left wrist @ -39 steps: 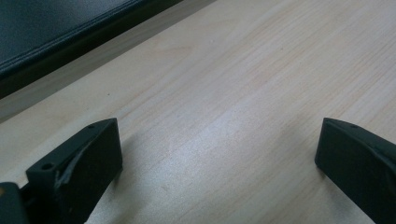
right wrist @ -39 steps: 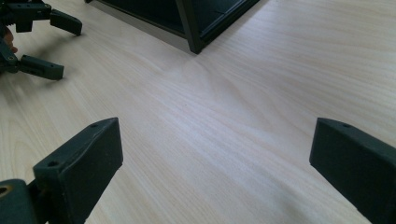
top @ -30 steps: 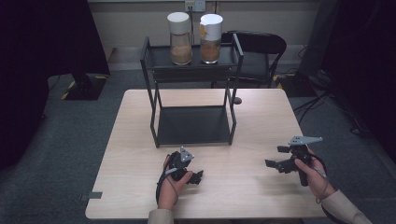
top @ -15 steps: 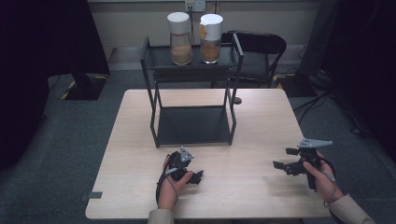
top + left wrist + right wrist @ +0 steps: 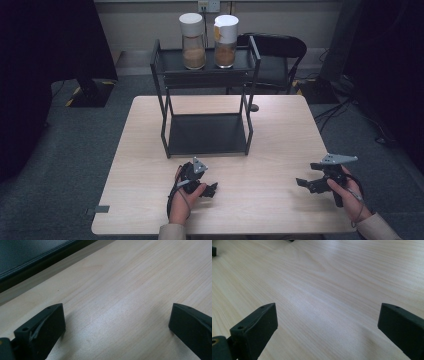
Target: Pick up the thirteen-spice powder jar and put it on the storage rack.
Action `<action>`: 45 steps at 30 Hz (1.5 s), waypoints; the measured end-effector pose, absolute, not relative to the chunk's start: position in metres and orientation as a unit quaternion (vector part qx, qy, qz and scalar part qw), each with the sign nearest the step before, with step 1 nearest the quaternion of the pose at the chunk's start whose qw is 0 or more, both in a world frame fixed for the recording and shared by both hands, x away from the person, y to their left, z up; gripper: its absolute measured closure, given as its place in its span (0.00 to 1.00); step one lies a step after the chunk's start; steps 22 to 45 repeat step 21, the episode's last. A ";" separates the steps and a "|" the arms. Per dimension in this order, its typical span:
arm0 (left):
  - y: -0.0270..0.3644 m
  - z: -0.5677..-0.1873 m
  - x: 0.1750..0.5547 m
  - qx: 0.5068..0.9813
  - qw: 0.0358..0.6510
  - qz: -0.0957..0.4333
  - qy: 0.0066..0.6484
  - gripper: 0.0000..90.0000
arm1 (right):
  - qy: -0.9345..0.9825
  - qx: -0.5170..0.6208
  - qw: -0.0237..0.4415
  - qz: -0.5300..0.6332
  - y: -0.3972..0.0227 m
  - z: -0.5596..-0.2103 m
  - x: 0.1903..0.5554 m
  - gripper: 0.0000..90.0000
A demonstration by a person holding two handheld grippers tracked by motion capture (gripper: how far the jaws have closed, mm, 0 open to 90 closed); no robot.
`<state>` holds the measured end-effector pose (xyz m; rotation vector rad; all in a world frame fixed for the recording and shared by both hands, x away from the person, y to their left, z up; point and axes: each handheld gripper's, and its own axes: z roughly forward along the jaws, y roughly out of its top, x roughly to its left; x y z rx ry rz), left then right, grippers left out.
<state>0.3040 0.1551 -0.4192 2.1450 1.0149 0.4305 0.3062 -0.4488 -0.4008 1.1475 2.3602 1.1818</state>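
Both grippers idle near the worktop front edge. Left gripper released, nothing between the jaws; right gripper same, jaws spread wide over bare wood. Nearest things: black two-tier rack, mid-worktop, with two jars side by side on its top shelf, white lids, brown fill roughly halfway. Jars look rigid, smooth, moderately heavy, possibly glass, so breakable and slippery. I'd grab mid-body below the lid and keep them upright.
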 end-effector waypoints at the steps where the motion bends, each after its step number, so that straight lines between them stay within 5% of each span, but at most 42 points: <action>1: 0.155 -0.419 0.304 0.831 0.357 0.167 0.393 0.00 | 0.813 0.396 0.132 0.407 -0.450 -0.401 0.305 0.02; 45: 0.155 -0.419 0.304 0.831 0.357 0.167 0.393 0.00 | 0.837 0.377 0.132 0.375 -0.446 -0.403 0.294 0.02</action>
